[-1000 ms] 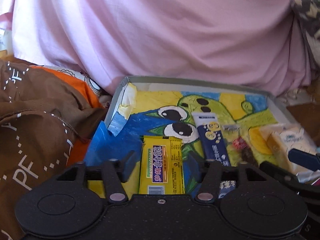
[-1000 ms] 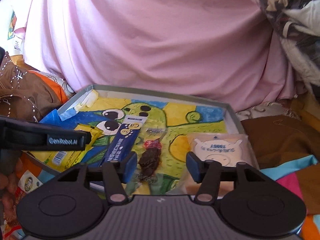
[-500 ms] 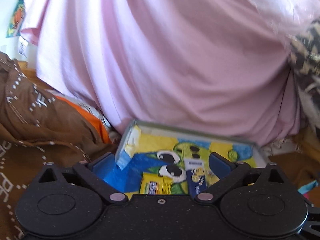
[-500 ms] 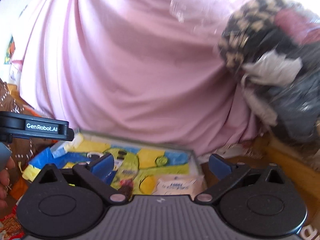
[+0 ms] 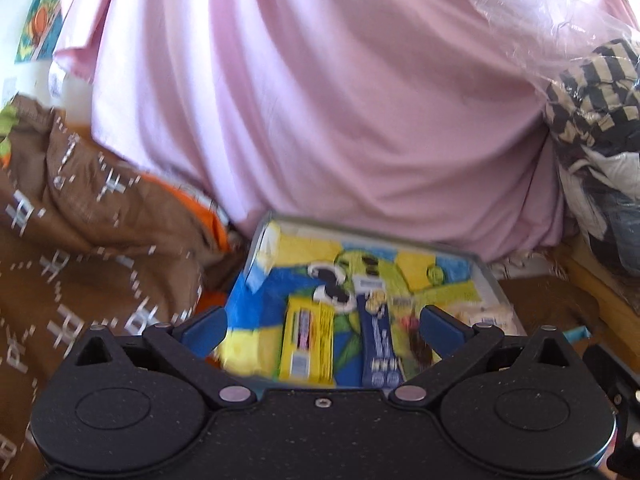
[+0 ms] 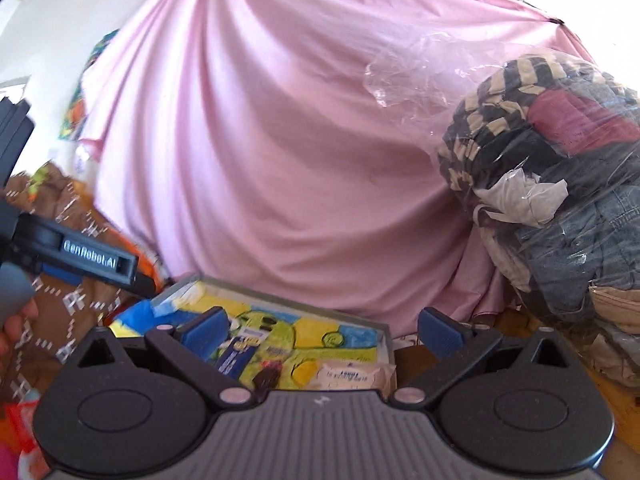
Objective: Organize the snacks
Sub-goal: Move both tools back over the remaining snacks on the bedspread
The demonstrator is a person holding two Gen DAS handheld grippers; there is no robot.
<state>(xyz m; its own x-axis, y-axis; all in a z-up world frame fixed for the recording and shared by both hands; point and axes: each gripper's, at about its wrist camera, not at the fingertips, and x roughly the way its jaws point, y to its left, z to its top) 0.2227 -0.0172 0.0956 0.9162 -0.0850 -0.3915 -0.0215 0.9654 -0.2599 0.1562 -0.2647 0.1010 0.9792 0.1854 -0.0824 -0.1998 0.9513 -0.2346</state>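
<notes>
A shallow grey box (image 5: 486, 270) lined with a yellow, blue and green cartoon drawing holds the snacks. In the left wrist view a yellow bar (image 5: 307, 344) lies flat beside a dark blue stick pack (image 5: 378, 344), with a dark red snack (image 5: 416, 334) and a pale packet (image 5: 490, 316) further right. My left gripper (image 5: 324, 326) hangs open above the box with nothing between its blue pads. The right wrist view shows the box (image 6: 386, 334), the blue stick pack (image 6: 236, 354), the dark snack (image 6: 266, 376) and the pale packet (image 6: 352, 376). My right gripper (image 6: 324, 330) is open and empty too.
A pink sheet (image 5: 340, 112) rises right behind the box. Brown patterned cloth (image 5: 80, 248) is heaped at the left. A clear bag of folded clothes (image 6: 560, 184) is stacked at the right. The left gripper's body (image 6: 80, 258) and a person's hand (image 6: 16, 320) show at the right view's left edge.
Both grippers have lifted up and back from the box and their jaws have spread wide. The yellow bar lies where the left gripper was; the snacks have not moved.
</notes>
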